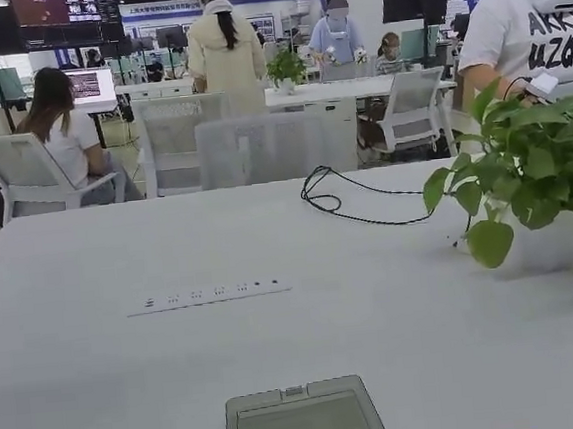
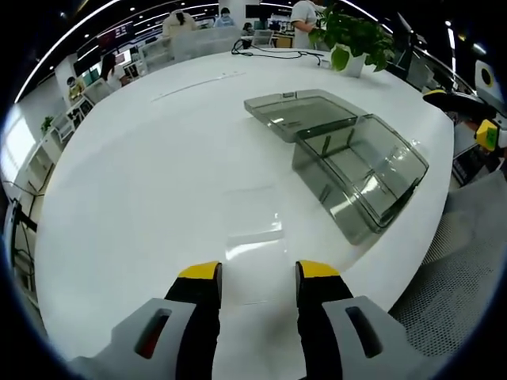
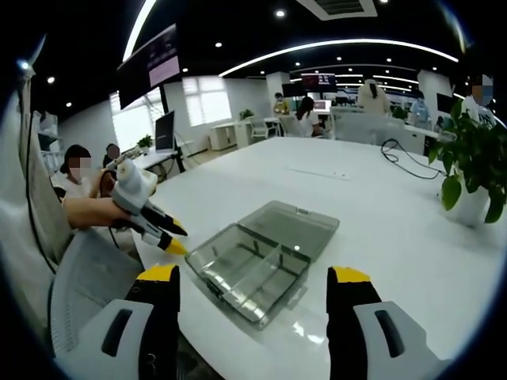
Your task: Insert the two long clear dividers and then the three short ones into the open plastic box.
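An open box of see-through grey plastic (image 2: pixel 360 170) sits on the big white desk (image 2: pixel 142 198), right at the desk's edge. Its flat lid (image 2: pixel 301 115) lies open behind the box, joined to it, and shows at the bottom of the head view too (image 1: pixel 304 419). What is inside the box is hard to make out.

The left tongs (image 2: pixel 257 273) with yellow tips hang over the desk, near the box. The jaws are apart and hold nothing. On the desk between these tongs and the box lie some thin clear pieces (image 2: pixel 252 237). They are faint, and I cannot tell how many there are.

The right tongs (image 3: pixel 253 277) also have yellow tips. They point at the box from its desk-edge side, jaws wide apart and holding nothing. In this view a hand (image 3: pixel 95 210) holds the left tongs just beside the box.

Well past the box's lid stand a leafy green plant in a white pot (image 1: pixel 533 168) and a looped black cable (image 1: pixel 346 204).
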A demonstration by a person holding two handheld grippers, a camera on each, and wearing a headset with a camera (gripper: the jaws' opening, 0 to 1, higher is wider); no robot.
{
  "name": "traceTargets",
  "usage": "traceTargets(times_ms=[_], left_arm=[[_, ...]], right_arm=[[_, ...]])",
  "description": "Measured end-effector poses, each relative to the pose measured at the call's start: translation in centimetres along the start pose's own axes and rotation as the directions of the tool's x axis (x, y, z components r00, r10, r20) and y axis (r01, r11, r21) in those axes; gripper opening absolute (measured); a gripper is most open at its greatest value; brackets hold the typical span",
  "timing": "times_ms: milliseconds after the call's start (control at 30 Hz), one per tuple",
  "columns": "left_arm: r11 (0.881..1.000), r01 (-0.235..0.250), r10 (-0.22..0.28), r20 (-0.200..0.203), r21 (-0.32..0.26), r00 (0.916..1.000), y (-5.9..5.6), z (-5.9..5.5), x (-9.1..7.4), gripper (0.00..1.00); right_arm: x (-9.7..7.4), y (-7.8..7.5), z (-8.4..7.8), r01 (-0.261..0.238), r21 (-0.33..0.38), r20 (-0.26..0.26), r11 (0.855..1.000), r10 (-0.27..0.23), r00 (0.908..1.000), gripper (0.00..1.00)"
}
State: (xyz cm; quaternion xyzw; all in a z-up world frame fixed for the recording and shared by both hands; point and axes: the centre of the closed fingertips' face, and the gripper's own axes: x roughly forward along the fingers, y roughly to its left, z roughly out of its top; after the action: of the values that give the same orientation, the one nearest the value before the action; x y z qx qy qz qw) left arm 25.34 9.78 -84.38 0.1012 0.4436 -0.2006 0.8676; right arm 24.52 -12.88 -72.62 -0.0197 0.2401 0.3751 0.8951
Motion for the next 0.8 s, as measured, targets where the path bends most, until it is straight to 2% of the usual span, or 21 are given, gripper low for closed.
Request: traceTargets(times_ms=[133,167,467,800], left_arm=[[0.999,-0.012,0.013,-0.031,0.03,0.9994,-0.02,-0.49,0.23,0.34],[1.0,-0.008,0.009,-0.021,0.02,0.9997,-0.06,-0.35,0.18,0.34],[1.0,-0.002,0.002,-0.038,-0.003,0.9993,-0.03,-0.37,0.19,0.33],[1.0,-0.007,0.005,-0.121,-0.012,0.9927,0.0,-0.33,0.47,0.33]], right_arm=[[0.03,-0.09,0.07,0.003,0.001,0.002,1.0,-0.003,1.0,0.76],[0.05,-0.12,0.03,0.005,0.001,0.0,1.0,-0.005,1.0,0.76],[0.25,-0.03,-0.3,0.008,-0.009,-0.019,1.0,-0.008,0.9998,0.73],[0.71,-0.09,-0.7,0.023,-0.027,-0.054,0.999,-0.025,0.9982,0.71]])
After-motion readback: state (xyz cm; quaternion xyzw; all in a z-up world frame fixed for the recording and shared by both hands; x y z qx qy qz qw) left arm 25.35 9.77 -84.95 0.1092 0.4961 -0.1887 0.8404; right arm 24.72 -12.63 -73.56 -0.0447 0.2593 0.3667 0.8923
